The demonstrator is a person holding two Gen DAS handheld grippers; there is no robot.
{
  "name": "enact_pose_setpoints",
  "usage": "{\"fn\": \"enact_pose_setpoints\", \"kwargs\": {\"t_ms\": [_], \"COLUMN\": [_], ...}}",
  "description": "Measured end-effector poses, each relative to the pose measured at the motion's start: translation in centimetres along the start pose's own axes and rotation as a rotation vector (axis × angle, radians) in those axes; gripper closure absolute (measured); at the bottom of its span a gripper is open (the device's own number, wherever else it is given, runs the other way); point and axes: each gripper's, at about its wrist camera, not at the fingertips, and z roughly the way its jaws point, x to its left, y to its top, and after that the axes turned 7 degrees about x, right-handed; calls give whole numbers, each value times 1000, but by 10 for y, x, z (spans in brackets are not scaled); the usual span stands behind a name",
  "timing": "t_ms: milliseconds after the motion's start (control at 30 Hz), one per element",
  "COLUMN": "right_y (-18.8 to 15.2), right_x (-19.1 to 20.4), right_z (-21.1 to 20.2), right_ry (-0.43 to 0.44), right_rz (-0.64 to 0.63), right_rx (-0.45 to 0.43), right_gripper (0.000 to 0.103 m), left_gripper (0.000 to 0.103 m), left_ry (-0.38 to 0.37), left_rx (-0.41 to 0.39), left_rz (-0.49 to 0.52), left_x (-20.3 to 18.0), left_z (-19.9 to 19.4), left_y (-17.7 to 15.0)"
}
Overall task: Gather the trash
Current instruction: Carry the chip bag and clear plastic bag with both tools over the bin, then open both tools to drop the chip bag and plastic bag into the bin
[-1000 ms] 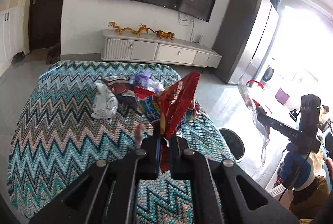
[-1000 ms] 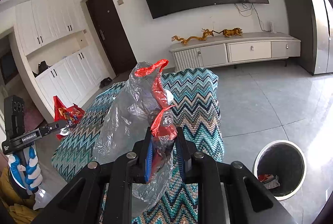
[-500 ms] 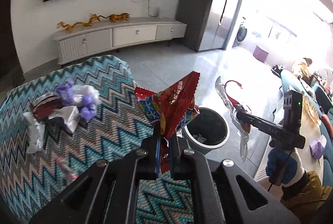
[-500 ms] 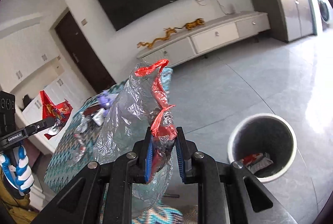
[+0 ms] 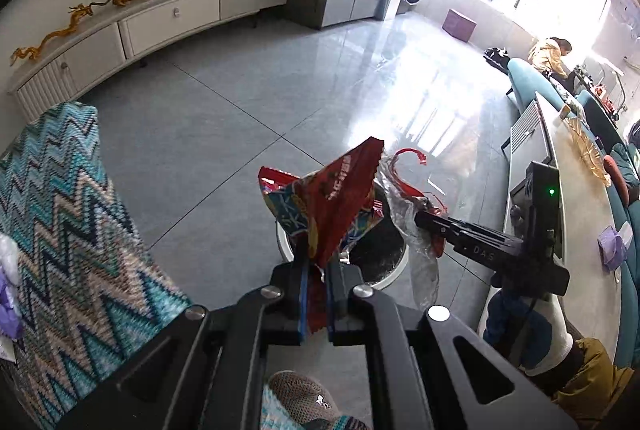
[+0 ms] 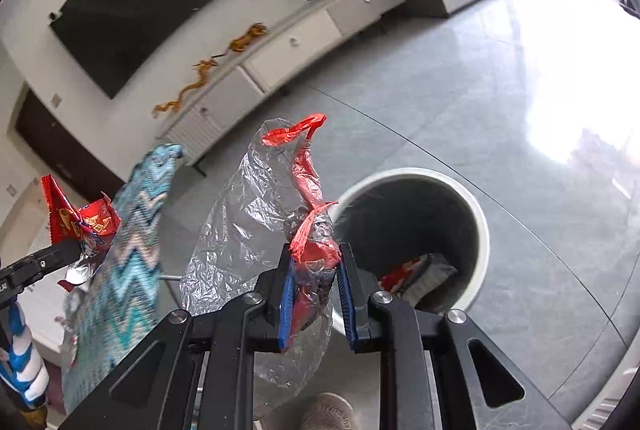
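The snack wrapper [image 5: 326,208] and the clear plastic bag [image 6: 256,226] are each grasped by fingers beside the bin [image 6: 416,226], so both should hang over its opening before release.

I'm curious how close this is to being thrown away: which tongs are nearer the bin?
Right, probably. The right tongs hold the clear plastic bag at the trash bin rim; the left tongs hold the red snack wrapper just short of it.
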Motion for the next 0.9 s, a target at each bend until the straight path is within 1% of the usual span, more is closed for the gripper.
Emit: {"fn": "enact_pose_setpoints", "kwargs": {"t_ms": [33,67,233,333,433,500,567,600,733,833,867,900], "right_y": [2,4,10,14,16,18,20,20,19,16,14,14], "right_x": [-7,-12,-32,-42,-51,-55,-58,-59,-64,-65,-65,-63], "right_z": [7,13,43,60,70,74,78,79,81,79,76,75], "right_ry": [-11,-21,-68,-87,-111,-120,-139,-145,-154,-154,-153,-151], "right_rz": [13,23,64,85,96,107,116,119,131,139,143,146], "right_rx": [10,20,66,86,100,105,108,109,118,119,117,114], "right_gripper": [84,81,81,81,81,74,54,52,51,50,50,50], "left_gripper": [97,97,97,95,95,95,95,95,94,93,91,82], "left_ry": [-6,-15,-41,-41,-64,-85,-85,-91,-113,-114,-120,-125], "left_rx": [13,25,74,93,112,134,145,150,166,162,163,163], "left_rz": [2,2,4,-6,-21,-29,-35,-39,-51,-57,-58,-58], "left_x": [-2,-5,-13,-15,-16,-17,-17,-16,-14,-16,-16,-18], "left_z": [11,20,66,87,103,113,120,121,125,124,124,125], "left_y": [6,12,33,44,55,60,62,62,63,65,65,65]}}
